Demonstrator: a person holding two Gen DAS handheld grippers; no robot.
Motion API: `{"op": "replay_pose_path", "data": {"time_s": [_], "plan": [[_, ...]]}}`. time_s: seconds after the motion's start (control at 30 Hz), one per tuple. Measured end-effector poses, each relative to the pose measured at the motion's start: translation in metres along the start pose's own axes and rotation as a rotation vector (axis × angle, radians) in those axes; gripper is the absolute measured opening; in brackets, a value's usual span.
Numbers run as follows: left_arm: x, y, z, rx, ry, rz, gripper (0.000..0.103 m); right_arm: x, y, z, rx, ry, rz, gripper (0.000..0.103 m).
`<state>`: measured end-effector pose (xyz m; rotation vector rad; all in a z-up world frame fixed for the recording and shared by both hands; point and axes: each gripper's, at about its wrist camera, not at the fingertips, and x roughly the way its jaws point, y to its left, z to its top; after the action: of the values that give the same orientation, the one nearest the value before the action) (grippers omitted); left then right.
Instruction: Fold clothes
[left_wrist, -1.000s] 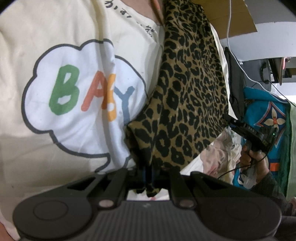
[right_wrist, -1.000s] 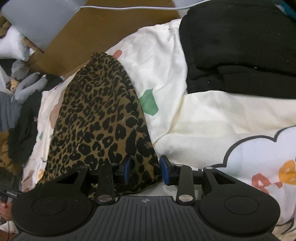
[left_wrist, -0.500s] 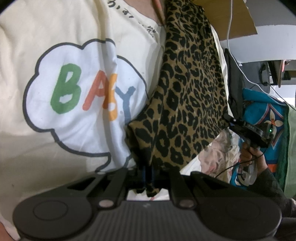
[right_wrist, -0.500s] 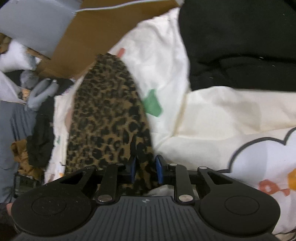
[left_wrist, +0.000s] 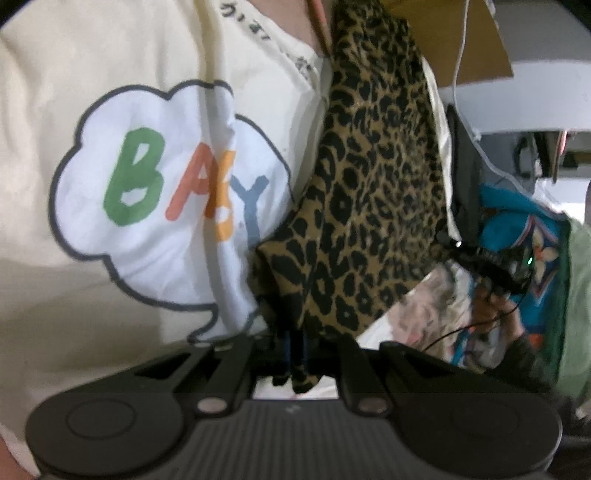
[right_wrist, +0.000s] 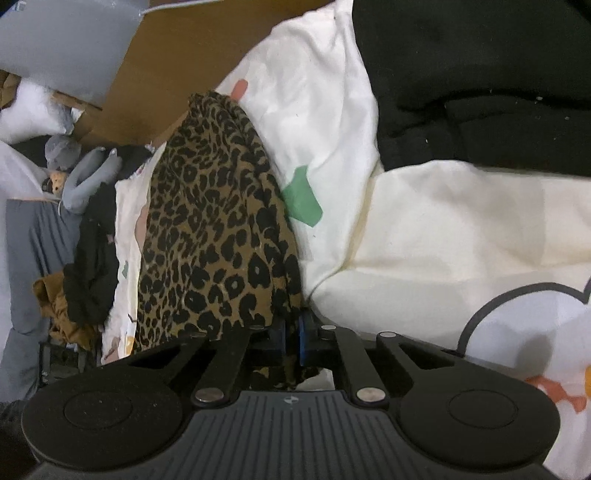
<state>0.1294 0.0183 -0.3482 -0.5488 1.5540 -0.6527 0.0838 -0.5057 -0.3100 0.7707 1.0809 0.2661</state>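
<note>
Pinching opposite near corners of leopard-print garment (right_wrist: 214, 236) in left gripper (left_wrist: 295, 347) and right gripper (right_wrist: 291, 338), draped over cream bedding (right_wrist: 443, 229); fold judged barely begun, flattening and stacking remaining.

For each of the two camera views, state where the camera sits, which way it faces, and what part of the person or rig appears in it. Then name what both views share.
Left wrist: sits on the left gripper, looks along its jaws, shut on the leopard-print garment, over the cream BABY shirt; the person's other hand shows far right.
Right wrist: sits on the right gripper, faces the same garment, jaws shut on it, black clothing beyond.
Shared: garment and shirt.
</note>
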Motion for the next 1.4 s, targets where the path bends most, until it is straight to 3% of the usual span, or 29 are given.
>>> {"op": "replay_pose_path", "data": {"time_s": [0.23,0.4,0.63,0.93,1.4], "plan": [[-0.025,-0.018,0.000,0.056,-0.035,-0.021,0.005,-0.021,0.010,-0.014,0.018,-0.073,0.019,0.003],[-0.041,-0.011,0.004,0.033,-0.066,-0.022,0.005,-0.030,0.024,-0.032,0.013,-0.052,-0.036,0.003],[-0.075,-0.005,0.018,0.046,-0.131,-0.020,0.005,-0.038,0.040,-0.067,0.097,-0.038,-0.022,0.003],[-0.100,0.012,0.015,0.049,-0.129,0.030,0.005,-0.029,0.055,-0.113,0.132,0.022,0.003,0.003],[-0.059,0.042,0.009,0.016,-0.080,0.141,0.005,-0.008,0.036,-0.128,0.172,0.074,-0.045,0.008]]}}
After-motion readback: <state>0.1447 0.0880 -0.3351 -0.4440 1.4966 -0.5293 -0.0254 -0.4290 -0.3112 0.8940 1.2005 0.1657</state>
